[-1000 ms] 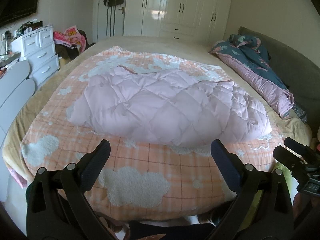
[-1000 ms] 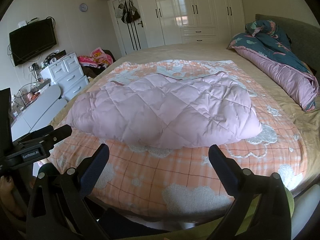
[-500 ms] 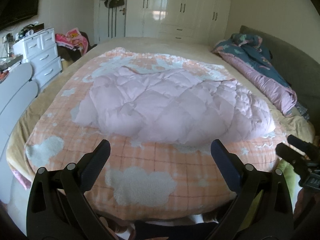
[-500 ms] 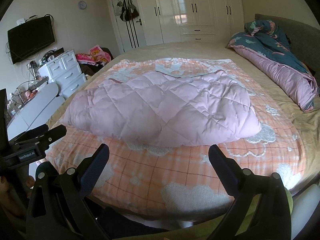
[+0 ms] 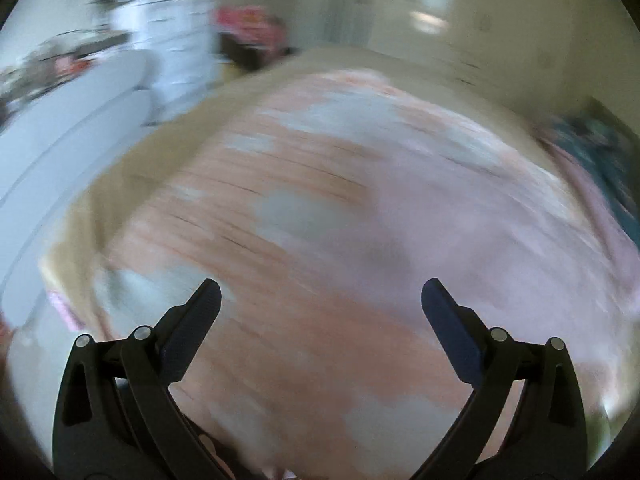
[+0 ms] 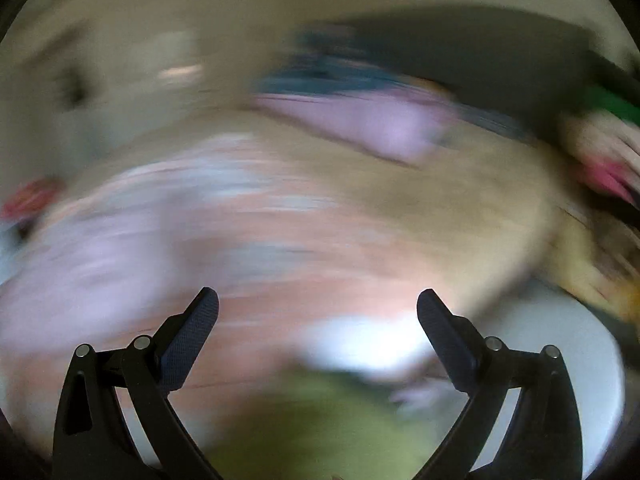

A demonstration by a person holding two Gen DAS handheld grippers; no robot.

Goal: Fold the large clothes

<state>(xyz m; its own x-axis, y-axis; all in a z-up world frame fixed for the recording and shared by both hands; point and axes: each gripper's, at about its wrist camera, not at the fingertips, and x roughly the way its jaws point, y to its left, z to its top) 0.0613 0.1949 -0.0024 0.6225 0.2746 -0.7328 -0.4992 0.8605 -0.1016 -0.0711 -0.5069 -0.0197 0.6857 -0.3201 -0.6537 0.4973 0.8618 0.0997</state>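
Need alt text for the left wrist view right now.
Heavily motion-blurred: the open left gripper, holding nothing, hangs over an orange checked blanket, with the pale pink quilted garment smeared at right. White drawers blur at upper left.

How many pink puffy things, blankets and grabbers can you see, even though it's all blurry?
Pink quilted garment: 1
Orange plaid blanket: 1
Rolled teal and purple duvet: 1
Grippers: 2, the left gripper and the right gripper, both open and holding nothing
Total: 5
Motion blur hides any smaller things.
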